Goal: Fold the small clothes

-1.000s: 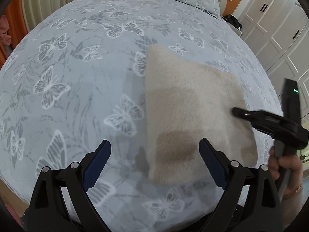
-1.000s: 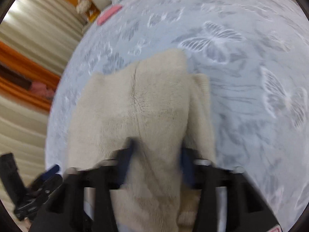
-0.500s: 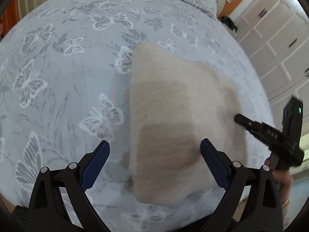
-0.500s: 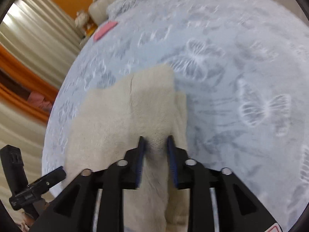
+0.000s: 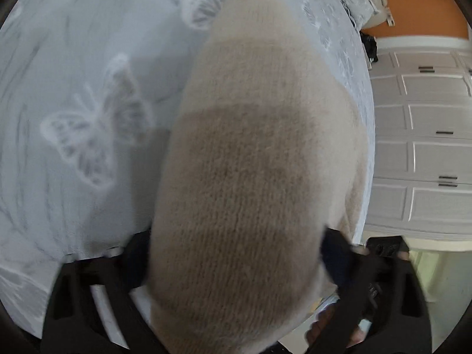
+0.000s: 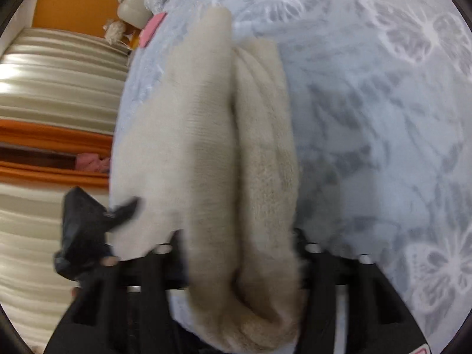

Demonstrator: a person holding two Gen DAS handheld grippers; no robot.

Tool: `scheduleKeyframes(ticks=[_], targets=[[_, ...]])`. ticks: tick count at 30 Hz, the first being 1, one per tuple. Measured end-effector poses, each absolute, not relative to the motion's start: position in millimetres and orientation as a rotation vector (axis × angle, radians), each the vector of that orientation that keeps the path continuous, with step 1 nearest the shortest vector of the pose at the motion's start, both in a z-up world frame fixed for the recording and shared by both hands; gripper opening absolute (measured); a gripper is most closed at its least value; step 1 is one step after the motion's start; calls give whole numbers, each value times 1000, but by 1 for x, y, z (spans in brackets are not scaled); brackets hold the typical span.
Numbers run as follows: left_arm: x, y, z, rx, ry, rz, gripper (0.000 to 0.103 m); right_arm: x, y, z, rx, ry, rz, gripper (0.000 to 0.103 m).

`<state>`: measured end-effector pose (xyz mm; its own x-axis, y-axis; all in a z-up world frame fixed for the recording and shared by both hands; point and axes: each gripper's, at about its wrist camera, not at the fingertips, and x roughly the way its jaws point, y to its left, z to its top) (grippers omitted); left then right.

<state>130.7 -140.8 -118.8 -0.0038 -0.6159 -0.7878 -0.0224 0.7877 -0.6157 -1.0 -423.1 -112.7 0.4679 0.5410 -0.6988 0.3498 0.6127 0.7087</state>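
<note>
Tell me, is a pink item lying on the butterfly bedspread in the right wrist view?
Yes, a pink item lies on the butterfly bedspread near its far end, beyond the folded beige knit garment.

Beige knit garment (image 5: 244,183) fills gap between left gripper (image 5: 233,265) fingers (image 5: 336,262), over butterfly bedspread (image 5: 73,88)

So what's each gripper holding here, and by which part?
Both straddle the beige knit. The right gripper spans its bunched near end, the left gripper its near edge; blur hides whether either has actually shut.
</note>
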Motion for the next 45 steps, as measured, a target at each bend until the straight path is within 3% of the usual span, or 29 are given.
scheduleKeyframes(ticks=[2,5,8,9,11,16,17,18,21,23,33,45], targets=[[128,-143,-94,-489,1463,-550,62,-7,-426,-86,935,1050,161,29],[120,-145,-63,-462,1390,-638,62,-20,-426,-53,880,971,177,30],[117,-151,-82,-423,1421,-611,72,-25,-425,-80,854,1047,123,37],[117,-156,-100,-392,1462,-573,82,-25,-422,-104,850,1125,79,47],[113,-158,-125,-376,1508,-518,94,-31,-421,-123,906,1110,76,56],[105,-161,-122,-390,1435,-514,93,-38,-428,-127,1015,1056,72,63],[105,-164,-120,-383,1434,-528,82,-36,-429,-130,1016,1059,67,60],[106,-169,-114,-359,1436,-517,72,-34,-428,-126,995,1068,52,42],[99,-179,-88,-284,1393,-516,57,-32,-422,-107,921,1068,18,30],[98,-182,-68,-246,1353,-525,53,-34,-414,-85,869,1039,-1,29],[53,-155,50,-106,1152,-560,53,-83,-370,45,711,838,-17,27],[-5,-85,148,-155,960,-597,53,-130,-312,152,617,653,61,27]])
